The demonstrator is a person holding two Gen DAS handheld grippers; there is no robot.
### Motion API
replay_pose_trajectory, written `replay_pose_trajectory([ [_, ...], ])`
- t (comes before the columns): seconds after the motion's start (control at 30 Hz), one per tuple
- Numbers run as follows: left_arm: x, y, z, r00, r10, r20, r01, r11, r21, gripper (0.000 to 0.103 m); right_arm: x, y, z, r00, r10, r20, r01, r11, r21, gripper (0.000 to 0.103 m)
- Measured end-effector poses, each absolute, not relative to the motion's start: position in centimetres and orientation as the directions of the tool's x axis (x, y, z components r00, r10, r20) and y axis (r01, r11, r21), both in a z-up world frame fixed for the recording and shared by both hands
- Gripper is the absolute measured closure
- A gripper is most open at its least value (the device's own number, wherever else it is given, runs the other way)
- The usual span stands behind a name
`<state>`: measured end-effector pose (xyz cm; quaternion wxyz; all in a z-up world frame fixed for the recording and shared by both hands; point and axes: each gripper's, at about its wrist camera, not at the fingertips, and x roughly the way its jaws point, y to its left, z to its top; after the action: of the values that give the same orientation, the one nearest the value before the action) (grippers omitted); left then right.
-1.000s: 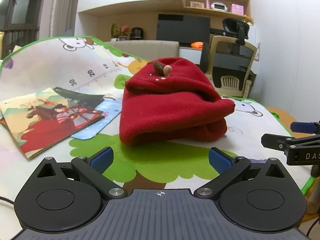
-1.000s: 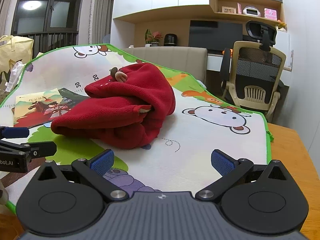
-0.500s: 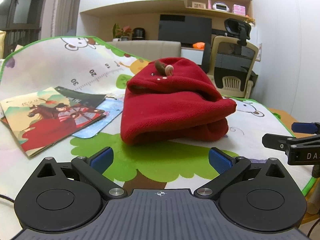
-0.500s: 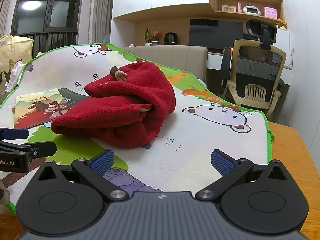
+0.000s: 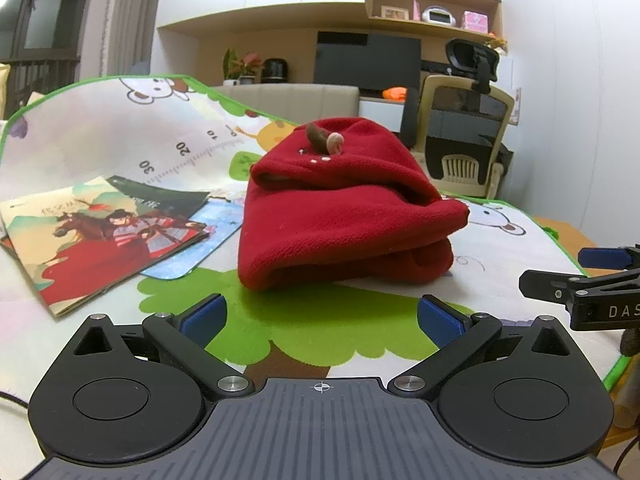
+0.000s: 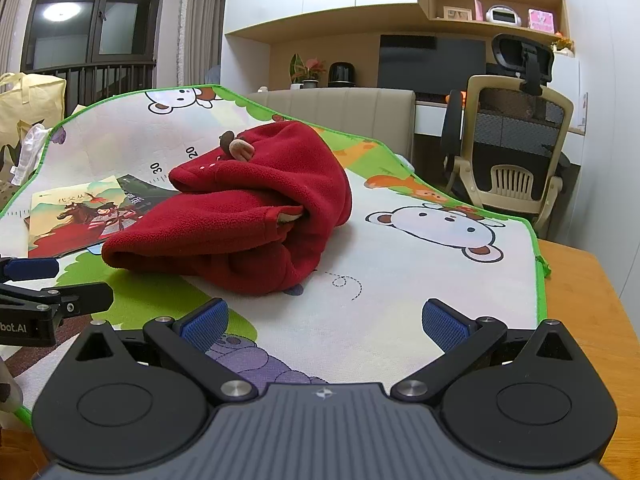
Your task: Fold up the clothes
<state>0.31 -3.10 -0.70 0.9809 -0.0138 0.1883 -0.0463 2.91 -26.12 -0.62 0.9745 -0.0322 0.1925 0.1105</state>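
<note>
On mat point(image 5: 120, 152): folded red fleece point(image 5: 344, 216); both tongs point(image 5: 320, 316) point(image 6: 324, 320) spread, empty.

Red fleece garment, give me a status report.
Left gripper and right gripper open, empty. Red fleece garment folded on mat. Booklets beside it, not blocking.

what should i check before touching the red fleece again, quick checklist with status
1. Left gripper open, holding nothing: ok.
2. Right gripper open, holding nothing: ok.
3. Red fleece garment folded into a bundle on the cartoon-print play mat: ok, though bulky and uneven.
4. Loose cuff poking out of the bundle's right side: not ok.
5. Illustrated picture books apart from the garment: cannot tell, the edges look close.
6. Both grippers short of the fleece, nothing between: ok.
</note>
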Motion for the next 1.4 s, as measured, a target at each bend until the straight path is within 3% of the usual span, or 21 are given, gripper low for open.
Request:
replay_pose_trajectory([
  [1.4, 0.61, -2.91, -1.25, 0.911, -0.075, -0.406, 0.049, 0.996, -0.074, 0.000, 3.04, -26.24, -0.67, 0.898, 0.202, -0.390, -0.225, 0.974, -0.012, 0.000],
])
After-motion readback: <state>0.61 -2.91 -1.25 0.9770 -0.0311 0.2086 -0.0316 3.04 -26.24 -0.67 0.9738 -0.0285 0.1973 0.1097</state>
